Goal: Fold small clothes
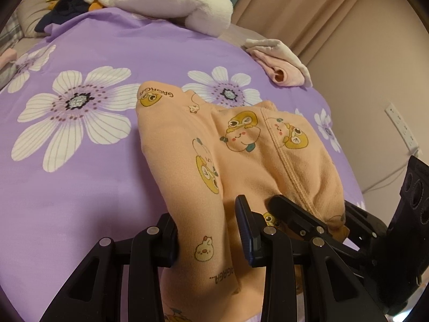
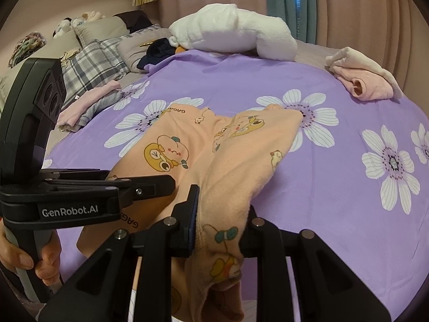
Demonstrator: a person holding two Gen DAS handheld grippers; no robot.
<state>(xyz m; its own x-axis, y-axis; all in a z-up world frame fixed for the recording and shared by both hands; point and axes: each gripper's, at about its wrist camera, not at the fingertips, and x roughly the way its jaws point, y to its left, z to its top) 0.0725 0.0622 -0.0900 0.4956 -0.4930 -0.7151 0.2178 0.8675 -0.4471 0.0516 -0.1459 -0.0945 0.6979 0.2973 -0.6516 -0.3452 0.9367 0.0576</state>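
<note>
- The small garment (image 1: 241, 158) is peach-orange, printed with yellow cartoon faces, pale peach characters, teal bits and dark lettering.
- The bedsheet (image 2: 335, 187) is purple with large white flowers, each with a dark dotted centre.
- The plush toy (image 2: 233, 32) at the far edge of the bed is white.
- The folded cloth (image 2: 364, 77) at the far right corner is pale pink and cream.
- The pillow (image 2: 91, 61) is grey-and-white plaid.
- The curtain (image 2: 284, 2) is teal.
- Both grippers, left gripper (image 1: 206, 230) and right gripper (image 2: 222, 214), are black.

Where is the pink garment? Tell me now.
In both views the pink garment lies far right on the purple sheet, near the curtain, beyond the orange garment.
</note>
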